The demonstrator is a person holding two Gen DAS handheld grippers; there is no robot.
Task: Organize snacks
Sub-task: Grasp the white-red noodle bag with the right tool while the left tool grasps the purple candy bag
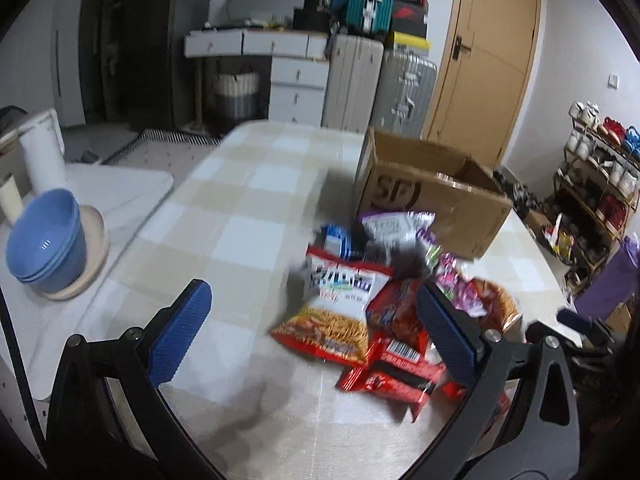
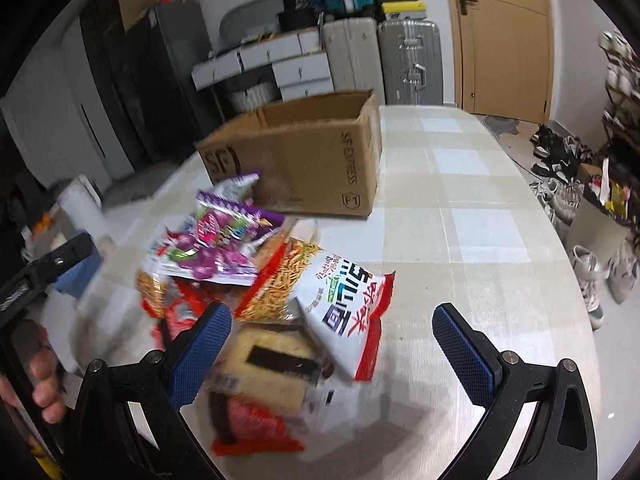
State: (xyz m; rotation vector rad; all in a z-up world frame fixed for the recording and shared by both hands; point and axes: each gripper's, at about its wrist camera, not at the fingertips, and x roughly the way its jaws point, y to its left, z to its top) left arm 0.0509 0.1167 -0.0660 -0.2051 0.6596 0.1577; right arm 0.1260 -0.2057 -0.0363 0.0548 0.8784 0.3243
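Note:
A pile of snack packets (image 1: 376, 300) lies on the checked tablecloth (image 1: 248, 200) in front of an open cardboard box (image 1: 432, 192). Red noodle bags, purple packets and a white-and-red bag are mixed in it. My left gripper (image 1: 316, 320) is open above the table, the pile's left part between its fingers. In the right wrist view the same pile (image 2: 260, 280) sits before the box (image 2: 304, 152). My right gripper (image 2: 332, 340) is open over the pile's near end, above a white-and-red bag (image 2: 348, 312) and a beige packet (image 2: 272, 364).
Stacked blue bowls (image 1: 48, 240) on a beige plate stand on a white side surface at the left. Suitcases (image 1: 384, 80) and white drawers line the far wall. A shoe rack (image 1: 600, 184) stands right of the table. A hand (image 2: 40, 380) shows at the left edge.

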